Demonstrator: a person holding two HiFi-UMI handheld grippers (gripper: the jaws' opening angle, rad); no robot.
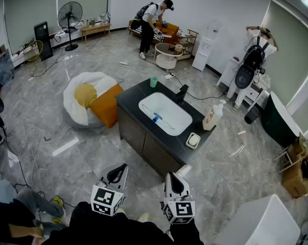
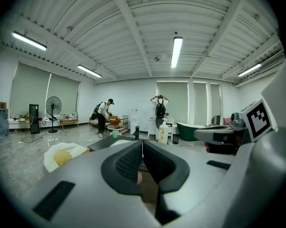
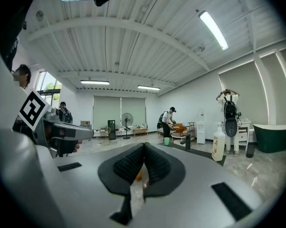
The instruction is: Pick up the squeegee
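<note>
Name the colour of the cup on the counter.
The cup is green; it shows best in the head view.

Left tool (image 1: 119,171) and right tool (image 1: 173,178) in pale grey shells, black ribbed wedge pads (image 2: 128,163), black slots (image 3: 230,201) on the shells, black-and-white marker cube (image 1: 107,200) behind each tool, black sleeves (image 1: 187,235) behind the cubes

1. Surface (image 1: 136,97): black.
2. Sink (image 1: 148,106): white.
3. Squeegee (image 1: 157,118): blue head, pale handle.
4. Cup (image 1: 154,81): green.
5. Beanbag (image 1: 82,111): white with a yellow centre, like a fried egg.
6. Cushion (image 1: 107,106): orange.
7. Floor (image 1: 67,152): grey, marbled.
</note>
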